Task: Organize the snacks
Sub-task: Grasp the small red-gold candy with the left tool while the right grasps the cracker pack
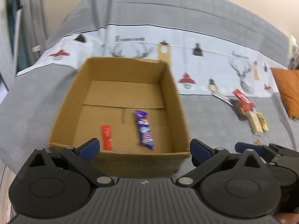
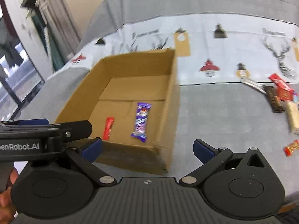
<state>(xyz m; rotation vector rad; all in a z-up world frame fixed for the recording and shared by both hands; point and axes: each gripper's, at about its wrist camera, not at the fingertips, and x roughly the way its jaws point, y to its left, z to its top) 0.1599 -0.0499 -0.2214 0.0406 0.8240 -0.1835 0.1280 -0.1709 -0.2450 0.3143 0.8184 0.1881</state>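
So the open brown cardboard box (image 1: 119,104) sat on the grey sofa seat (image 1: 28,112), and everything's easiest to place off that box. Inside it, on the floor near the front wall, lay a small red snack packet (image 1: 106,137) and, just beside it toward the box's right wall, a purple wrapped candy bar (image 1: 144,128). Those two looked sorted already.

The left gripper (image 1: 143,148) hung over the box's near edge with its blue pads spread wide and nothing between them. Same for the right gripper (image 2: 147,148), jaws wide apart, empty, sitting near the box's front right corner.

The rest of the loose snacks (image 2: 280,95) were piled on the seat well off to the right of the box: a red pack, a dark chocolate bar, a pale bar, plus a small red-orange wrapper (image 2: 291,147) closer to the front. A white printed cloth with antlers and lamps (image 1: 186,56) ran behind the box.

My guess is both grippers were held spread because they had nothing to carry, ready for that pile.
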